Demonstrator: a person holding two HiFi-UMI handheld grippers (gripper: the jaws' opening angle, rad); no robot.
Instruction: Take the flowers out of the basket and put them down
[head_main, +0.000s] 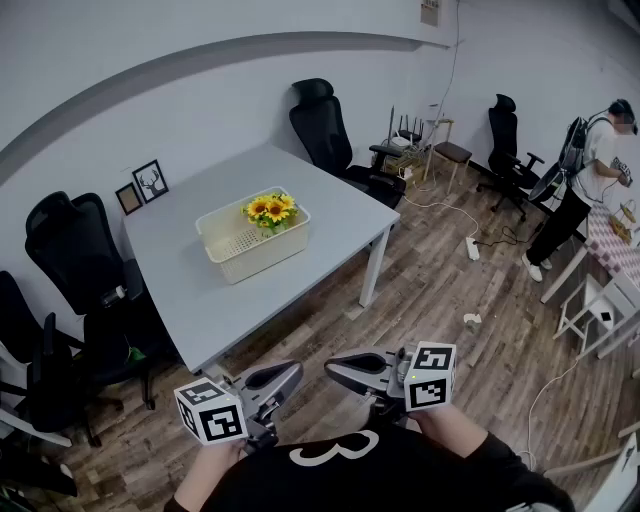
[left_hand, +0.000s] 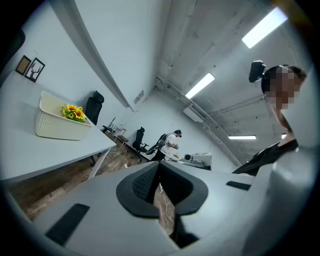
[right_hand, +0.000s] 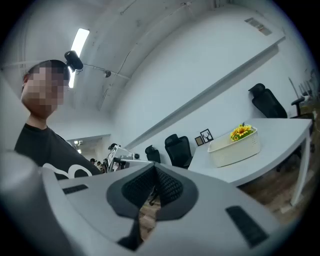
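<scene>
Flowers (head_main: 271, 209) in basket (head_main: 245, 252), left gripper (head_main: 290, 371) closed, right gripper (head_main: 335, 370) seemingly closed

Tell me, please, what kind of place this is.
Most likely an office or meeting room: a large grey table, black swivel office chairs beside it and along the wall, and a power strip with cables on the wood-pattern floor.
</scene>
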